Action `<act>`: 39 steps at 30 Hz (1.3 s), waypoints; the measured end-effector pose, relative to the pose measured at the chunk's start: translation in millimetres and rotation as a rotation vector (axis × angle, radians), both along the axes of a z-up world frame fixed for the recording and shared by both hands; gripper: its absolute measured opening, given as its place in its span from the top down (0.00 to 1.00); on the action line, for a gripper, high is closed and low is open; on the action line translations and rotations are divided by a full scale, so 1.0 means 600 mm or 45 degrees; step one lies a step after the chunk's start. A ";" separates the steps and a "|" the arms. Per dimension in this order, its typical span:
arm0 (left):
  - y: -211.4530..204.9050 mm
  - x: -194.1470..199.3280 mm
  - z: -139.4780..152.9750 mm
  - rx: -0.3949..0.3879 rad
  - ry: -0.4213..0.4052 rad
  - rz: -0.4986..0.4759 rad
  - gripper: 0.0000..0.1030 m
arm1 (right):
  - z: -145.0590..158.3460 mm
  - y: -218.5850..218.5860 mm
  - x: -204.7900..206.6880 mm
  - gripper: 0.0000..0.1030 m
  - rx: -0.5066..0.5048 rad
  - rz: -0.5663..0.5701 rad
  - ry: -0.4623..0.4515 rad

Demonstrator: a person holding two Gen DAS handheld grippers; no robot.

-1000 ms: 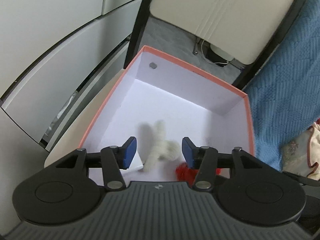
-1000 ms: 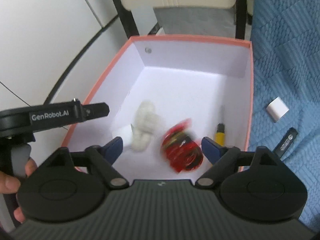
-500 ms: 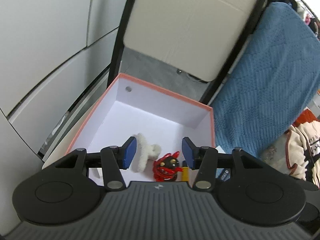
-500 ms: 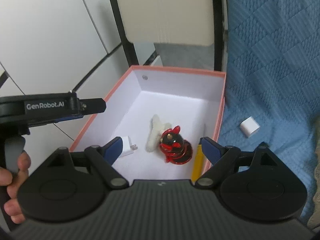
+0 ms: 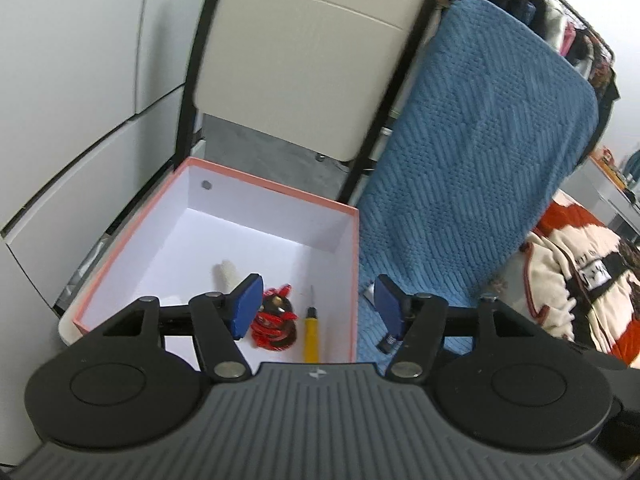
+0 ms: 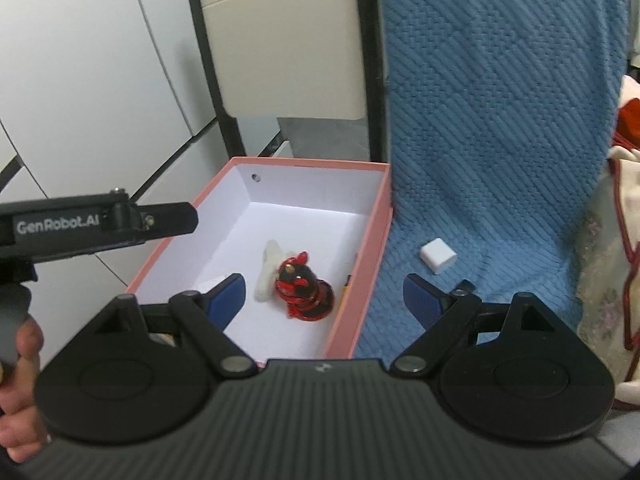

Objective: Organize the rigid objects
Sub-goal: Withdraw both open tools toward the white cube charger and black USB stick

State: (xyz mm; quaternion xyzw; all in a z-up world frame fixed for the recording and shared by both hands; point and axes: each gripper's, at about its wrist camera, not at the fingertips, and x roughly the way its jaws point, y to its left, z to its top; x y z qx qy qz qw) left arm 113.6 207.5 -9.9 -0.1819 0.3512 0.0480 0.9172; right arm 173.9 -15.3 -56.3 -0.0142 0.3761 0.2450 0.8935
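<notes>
A pink-rimmed white box (image 5: 356, 240) (image 6: 360, 280) holds a red-and-black figurine (image 5: 276, 324) (image 6: 304, 292), a white fluffy toy (image 5: 225, 276) (image 6: 269, 268) and a yellow-handled screwdriver (image 5: 311, 332) (image 6: 349, 280). A white cube charger (image 6: 438, 256) lies on the blue blanket right of the box. A small black stick (image 5: 390, 342) lies on the blanket by the box. My left gripper (image 5: 318, 310) is open and empty above the box's near right edge. My right gripper (image 6: 322, 300) is open and empty above the box's near end.
A blue knitted blanket (image 5: 480, 160) (image 6: 500, 120) covers the seat right of the box. A beige chair back with black frame (image 5: 300, 60) (image 6: 280, 40) stands behind the box. White cabinet panels (image 5: 80, 80) lie left. A red-and-cream garment (image 5: 580, 272) lies far right.
Both grippers have pulled back and up from the box and shifted right; the box looks smaller. The figurine has settled upright next to the white toy.
</notes>
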 end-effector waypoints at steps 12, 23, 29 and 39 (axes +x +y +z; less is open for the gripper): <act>-0.093 -0.051 -0.014 0.023 -0.063 -0.033 0.35 | -0.017 -0.122 -0.050 0.15 -0.039 -0.085 -0.063; -0.194 -0.073 -0.049 0.042 -0.016 -0.173 0.35 | -0.055 -0.223 -0.113 0.15 -0.019 -0.170 -0.058; -0.238 -0.073 -0.061 0.047 0.005 -0.235 0.35 | -0.074 -0.247 -0.132 0.15 -0.002 -0.178 -0.053; -0.275 -0.027 -0.084 0.040 0.038 -0.295 0.35 | -0.116 -0.260 -0.119 0.15 0.011 -0.205 -0.027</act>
